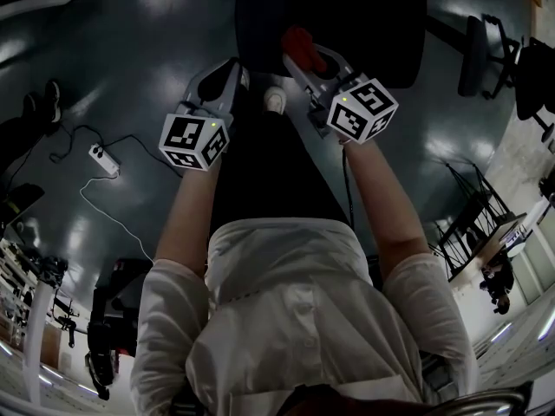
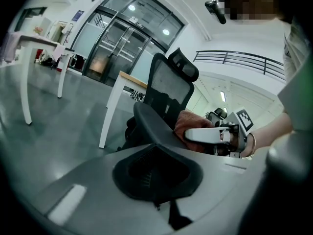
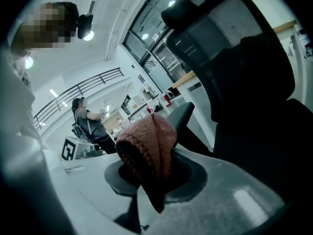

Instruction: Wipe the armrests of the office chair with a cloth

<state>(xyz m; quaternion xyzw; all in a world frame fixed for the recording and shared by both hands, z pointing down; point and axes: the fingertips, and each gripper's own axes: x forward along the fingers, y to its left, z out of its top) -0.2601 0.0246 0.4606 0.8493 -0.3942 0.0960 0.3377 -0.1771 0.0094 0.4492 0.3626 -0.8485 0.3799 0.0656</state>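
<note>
A reddish-brown cloth [image 3: 146, 151] is bunched and pinched between the closed jaws of the right hand-held gripper [image 3: 150, 187], its folds standing up above them. It is held just beside a dark, curved armrest [image 2: 149, 124] of a black office chair [image 2: 168, 89] with a mesh back and headrest; whether cloth and armrest touch cannot be told. The left hand-held gripper [image 2: 156, 180] is raised close by, jaws together with nothing between them, pointing at the same armrest. The person holding both stands over a glossy grey floor [image 1: 130, 50]. Behind the chair is a white worktop [image 2: 129, 80] with a wooden edge.
</note>
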